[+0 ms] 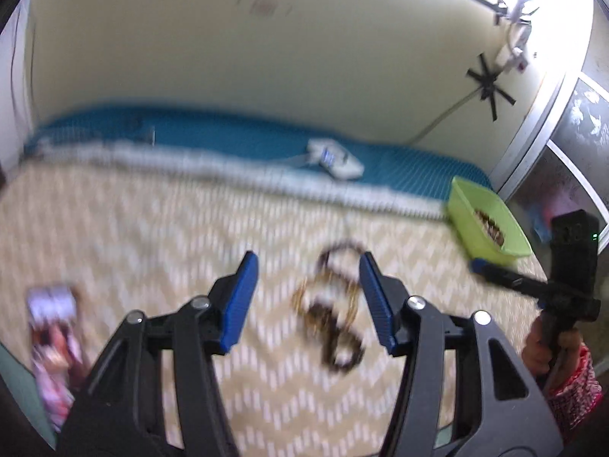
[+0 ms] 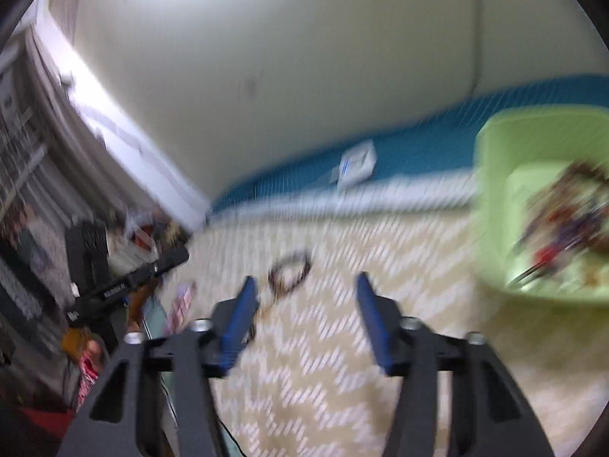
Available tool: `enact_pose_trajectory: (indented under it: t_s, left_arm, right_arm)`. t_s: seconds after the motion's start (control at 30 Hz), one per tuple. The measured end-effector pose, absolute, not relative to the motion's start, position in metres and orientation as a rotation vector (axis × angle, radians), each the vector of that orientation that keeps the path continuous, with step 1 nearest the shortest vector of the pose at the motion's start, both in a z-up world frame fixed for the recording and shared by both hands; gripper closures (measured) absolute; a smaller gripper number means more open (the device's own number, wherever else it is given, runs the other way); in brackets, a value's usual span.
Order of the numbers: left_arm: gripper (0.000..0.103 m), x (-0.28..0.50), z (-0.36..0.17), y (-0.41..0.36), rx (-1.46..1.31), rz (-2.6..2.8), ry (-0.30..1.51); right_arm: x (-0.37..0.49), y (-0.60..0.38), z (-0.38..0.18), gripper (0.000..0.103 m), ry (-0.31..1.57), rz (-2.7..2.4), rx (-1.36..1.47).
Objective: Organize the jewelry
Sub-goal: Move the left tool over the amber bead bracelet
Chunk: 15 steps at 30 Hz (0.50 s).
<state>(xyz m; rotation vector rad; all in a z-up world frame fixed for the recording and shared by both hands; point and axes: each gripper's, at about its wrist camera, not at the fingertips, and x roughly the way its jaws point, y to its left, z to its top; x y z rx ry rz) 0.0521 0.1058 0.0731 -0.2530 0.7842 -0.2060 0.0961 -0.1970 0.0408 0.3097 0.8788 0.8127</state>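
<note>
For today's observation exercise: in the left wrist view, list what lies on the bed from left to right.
Pink printed packet → tangle of necklaces → green tray holding more jewelry. The white box sits farther back, so it is left out.

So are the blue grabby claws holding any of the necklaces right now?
No. The left gripper and right gripper are both open and empty. The necklaces lie loose on the bedspread.

No legible txt from where I'm driving: white lettering on the black gripper bar [image 2: 114,289] and blue print on the white packet [image 1: 335,160] are too blurred to read.
</note>
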Motion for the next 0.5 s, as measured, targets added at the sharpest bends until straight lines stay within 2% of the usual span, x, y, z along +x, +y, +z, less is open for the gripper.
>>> enact_pose_trajectory:
  t_s: [0.03,0.13,0.23,0.37,0.4,0.47,0.5]
  left_arm:
    - [0.050,0.050,0.062,0.107,-0.273,-0.214,0.802]
    - [0.050,0.049,0.039,0.107,-0.329,-0.242,0.852]
    - [0.050,0.050,0.027,0.099,-0.373,-0.287,0.885]
    - [0.053,0.053,0.018,0.078,-0.300,-0.302,0.901]
    - [0.076,0.053,0.012,0.073,-0.282,-0.305,0.929]
    - [0.091,0.048,0.009,0.072,-0.269,-0.308,0.935]
    - [0.094,0.044,0.007,0.073,-0.270,-0.316,0.949]
  right_arm:
    - [0.094,-0.179,0.034,0.091,0.907,0.826,0.260]
    - [0.092,-0.139,0.024,0.091,0.942,0.826,0.143]
    - [0.101,-0.121,0.023,0.091,0.969,0.815,0.124]
    - [0.111,-0.100,0.022,0.091,0.986,0.796,0.106]
    - [0.115,-0.090,0.021,0.091,0.990,0.792,0.083]
    - [0.117,-0.080,0.022,0.091,0.981,0.787,0.042]
    - [0.115,-0.072,0.023,0.091,0.963,0.783,-0.014]
